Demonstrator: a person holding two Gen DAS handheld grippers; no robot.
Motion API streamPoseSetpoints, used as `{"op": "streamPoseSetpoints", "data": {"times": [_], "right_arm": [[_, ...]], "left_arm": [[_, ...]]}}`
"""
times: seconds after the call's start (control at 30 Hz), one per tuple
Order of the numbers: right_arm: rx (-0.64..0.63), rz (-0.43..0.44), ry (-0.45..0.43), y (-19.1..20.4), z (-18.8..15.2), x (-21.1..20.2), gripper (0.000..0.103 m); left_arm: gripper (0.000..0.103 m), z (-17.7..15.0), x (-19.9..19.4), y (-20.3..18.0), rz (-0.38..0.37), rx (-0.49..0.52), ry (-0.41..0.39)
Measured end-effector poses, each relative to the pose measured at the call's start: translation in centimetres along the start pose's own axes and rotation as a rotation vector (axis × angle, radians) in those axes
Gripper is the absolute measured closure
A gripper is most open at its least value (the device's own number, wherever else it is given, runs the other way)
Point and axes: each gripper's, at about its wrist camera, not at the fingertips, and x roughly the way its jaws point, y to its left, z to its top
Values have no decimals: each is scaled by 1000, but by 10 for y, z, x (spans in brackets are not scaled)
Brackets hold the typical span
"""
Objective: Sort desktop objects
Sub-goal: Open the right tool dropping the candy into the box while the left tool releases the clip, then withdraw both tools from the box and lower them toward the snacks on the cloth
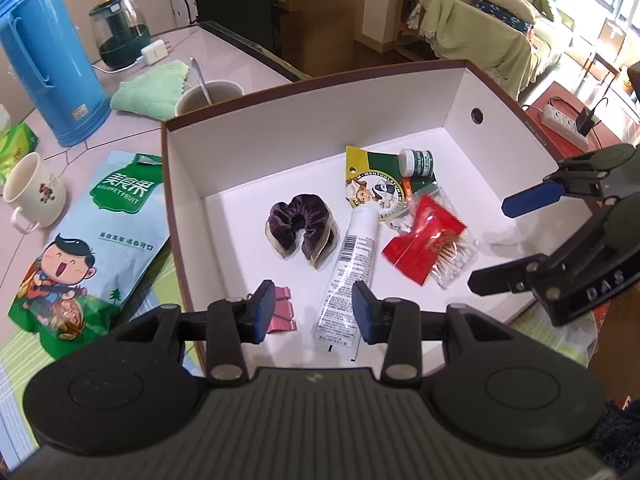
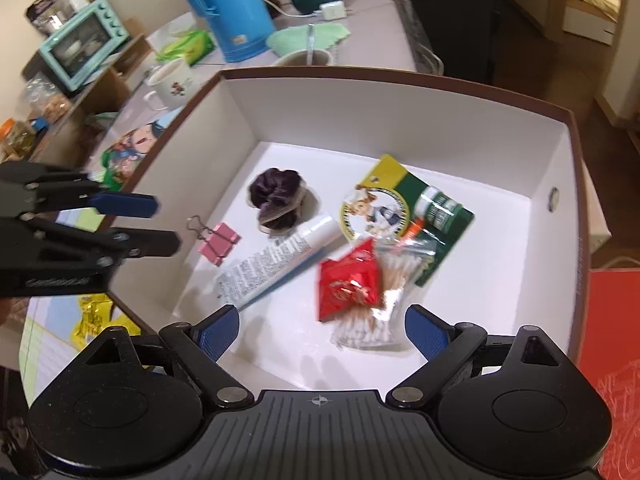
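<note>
Both claws hang over the white-lined box and grip nothing: the left claw is partly open above the white tube, the right claw spread wide above one red snack packet on a cotton-swab bag. Beyond lie one green lip-balm card, one purple scrunchie and one pink binder clip.

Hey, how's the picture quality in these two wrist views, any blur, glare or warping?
Left wrist view: mostly sharp, though the red packet is smeared; window glare blows out the top right; fisheye bends the box rim. Right wrist view: softer overall, the left gripper and the tube print blurred, the room dimmer, and the rim curves the same way.
</note>
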Motion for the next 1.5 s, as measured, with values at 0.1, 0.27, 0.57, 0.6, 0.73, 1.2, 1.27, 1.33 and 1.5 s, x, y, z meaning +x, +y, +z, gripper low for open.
{"op": "streamPoseSetpoints", "data": {"times": [0.1,0.27,0.57,0.6,0.73,1.2,1.27,1.33,1.5], "right_arm": [[7,-36,4,-1,-1,-2,10],[8,-69,0,0,-6,-8,10],[12,-89,-48,6,-19,-28,10],[15,-92,-56,6,-21,-31,10],[25,-100,-95,8,-28,-44,10],[29,-117,-172,21,-57,-77,10],[29,-116,-179,23,-61,-80,10],[30,-117,-187,25,-65,-83,10],[29,-106,-222,30,-73,-90,10]], "left_arm": [[56,-3,-8,-2,13,-21,-4],[47,-9,-20,-10,43,-38,-3],[39,-17,-43,-22,75,-54,-34],[39,-18,-45,-23,77,-53,-37],[38,-24,-54,-30,79,-52,-50],[37,-54,-83,-47,82,-57,-85],[37,-57,-86,-49,83,-57,-89],[37,-61,-89,-50,84,-59,-94],[37,-70,-96,-50,81,-68,-105]]}}
